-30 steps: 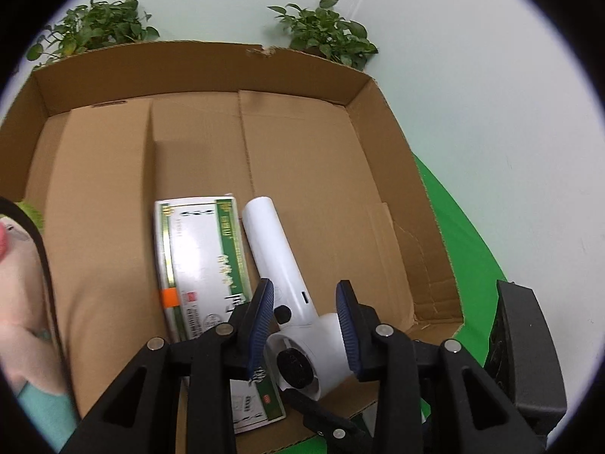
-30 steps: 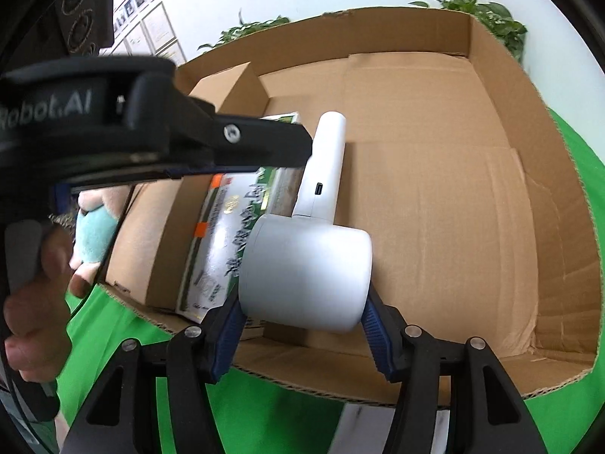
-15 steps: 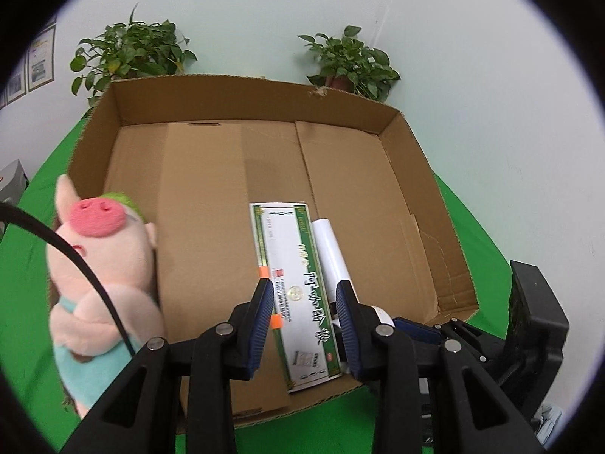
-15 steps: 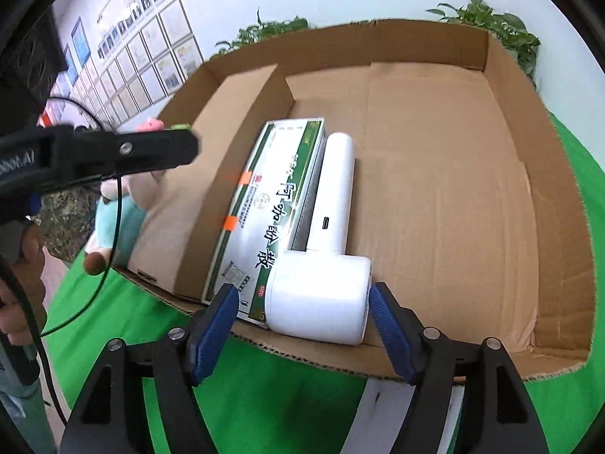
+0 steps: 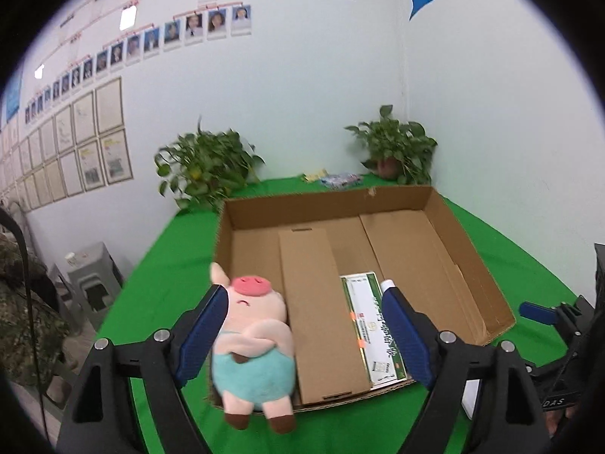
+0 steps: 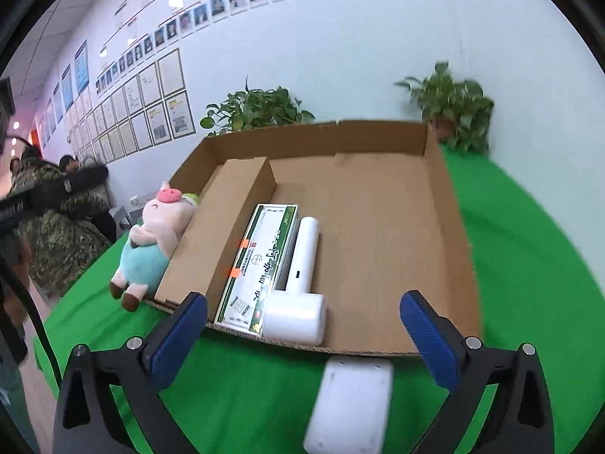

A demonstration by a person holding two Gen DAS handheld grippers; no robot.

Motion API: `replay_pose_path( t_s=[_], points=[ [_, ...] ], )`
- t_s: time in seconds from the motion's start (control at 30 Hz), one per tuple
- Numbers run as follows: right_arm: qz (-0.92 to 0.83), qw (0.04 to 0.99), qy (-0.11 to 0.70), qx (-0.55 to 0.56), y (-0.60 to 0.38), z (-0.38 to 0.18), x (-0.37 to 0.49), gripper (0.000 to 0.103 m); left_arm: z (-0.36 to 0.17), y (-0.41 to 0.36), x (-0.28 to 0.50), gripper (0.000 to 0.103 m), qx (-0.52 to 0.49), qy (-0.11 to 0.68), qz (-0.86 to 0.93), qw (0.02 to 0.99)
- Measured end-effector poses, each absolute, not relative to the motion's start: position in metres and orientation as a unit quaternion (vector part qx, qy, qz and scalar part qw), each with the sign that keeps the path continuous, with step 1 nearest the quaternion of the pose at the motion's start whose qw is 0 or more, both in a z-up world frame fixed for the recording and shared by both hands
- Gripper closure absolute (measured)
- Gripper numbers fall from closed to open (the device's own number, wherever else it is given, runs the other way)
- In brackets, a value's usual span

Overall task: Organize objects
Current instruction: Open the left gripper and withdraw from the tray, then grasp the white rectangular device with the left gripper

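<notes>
A shallow cardboard box [image 6: 450, 204] [image 5: 469, 261] lies on the green table. Inside it a green-and-white carton [image 6: 261, 261] [image 5: 372, 325] lies beside a white handheld device [image 6: 298, 295]; in the left wrist view only the device's tip [image 5: 388, 284] shows. A pink pig plush [image 5: 253, 340] [image 6: 151, 238] lies over the box's left edge. My left gripper [image 5: 304, 335] is open, back from the box, with the pig between its fingers in view. My right gripper [image 6: 302, 340] is open and empty, back from the box's front edge.
A white rectangular object [image 6: 349, 401] lies on the green cloth in front of the box. Two potted plants [image 5: 206, 168] [image 5: 397, 151] stand at the table's far side. A folded cardboard flap [image 5: 317, 321] lies in the box. A grey stool [image 5: 90, 280] stands left of the table.
Both grippers have pulled back and up from the box and opened wide. The right gripper has let go of the white device, which now lies in the box beside the carton.
</notes>
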State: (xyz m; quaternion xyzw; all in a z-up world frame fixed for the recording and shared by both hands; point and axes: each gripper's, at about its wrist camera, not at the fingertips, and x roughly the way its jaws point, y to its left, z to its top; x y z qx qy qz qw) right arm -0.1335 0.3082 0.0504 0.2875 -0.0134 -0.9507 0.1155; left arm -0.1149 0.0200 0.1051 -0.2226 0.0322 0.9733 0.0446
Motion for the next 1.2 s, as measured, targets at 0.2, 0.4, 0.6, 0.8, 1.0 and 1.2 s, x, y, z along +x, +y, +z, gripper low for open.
replay_pose_path(
  t_s=[0.2, 0.4, 0.6, 0.8, 1.0, 1.2],
  points=[
    [-0.946, 0.085, -0.028, 0.311, 0.312, 0.043, -0.105, 0.000, 0.066, 0.019, -0.109, 0.019, -0.265, -0.015, 0.963, 0.050],
    [-0.948, 0.066, -0.019, 0.311, 0.317, 0.031, -0.083, 0.000, 0.012, 0.051, -0.105, 0.019, -0.296, -0.035, 0.952, 0.072],
    [-0.945, 0.059, -0.003, 0.322, 0.318, 0.024, -0.074, 0.000, -0.001, 0.078, -0.103, 0.019, -0.298, -0.026, 0.948, 0.108],
    [-0.944, 0.051, -0.015, 0.325, 0.324, 0.021, -0.068, 0.000, 0.001, 0.080, -0.103, 0.019, -0.304, -0.030, 0.943, 0.130],
    [-0.939, 0.075, -0.024, 0.335, 0.326, 0.012, -0.064, 0.000, -0.010, 0.083, -0.114, 0.019, -0.334, -0.048, 0.928, 0.156],
    [-0.924, 0.102, -0.015, 0.367, 0.330, -0.018, -0.056, 0.000, -0.036, 0.093, -0.123, 0.019, -0.386, -0.062, 0.898, 0.201]
  ],
)
